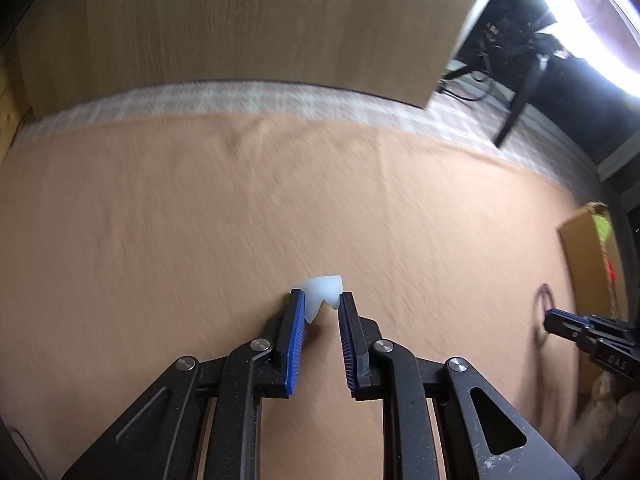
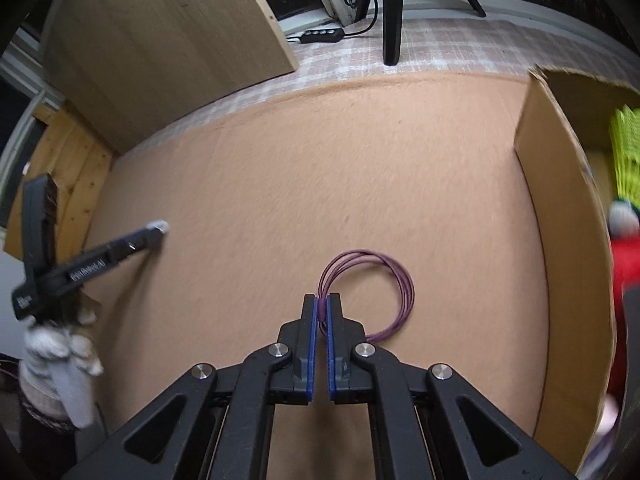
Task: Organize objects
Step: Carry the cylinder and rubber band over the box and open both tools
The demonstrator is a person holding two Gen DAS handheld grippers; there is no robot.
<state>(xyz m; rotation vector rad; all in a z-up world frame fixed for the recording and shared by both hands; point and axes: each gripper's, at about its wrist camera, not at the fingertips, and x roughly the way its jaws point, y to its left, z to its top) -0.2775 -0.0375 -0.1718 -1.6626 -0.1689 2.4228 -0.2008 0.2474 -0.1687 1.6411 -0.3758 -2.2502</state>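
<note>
Item: thin purple wire coil, pinched at its left edge in the closed right gripper, loop hanging right toward the open cardboard box. Item: translucent white plastic piece, clamped between left gripper tips, farther from box.

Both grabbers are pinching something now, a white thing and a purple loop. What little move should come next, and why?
Probably carry the purple loop a short way right, over the wall of the cardboard box. The right gripper is shut on it, and the box, already holding things, stands close on that side. The left gripper, pinching the white piece, is farther away and could follow.
</note>
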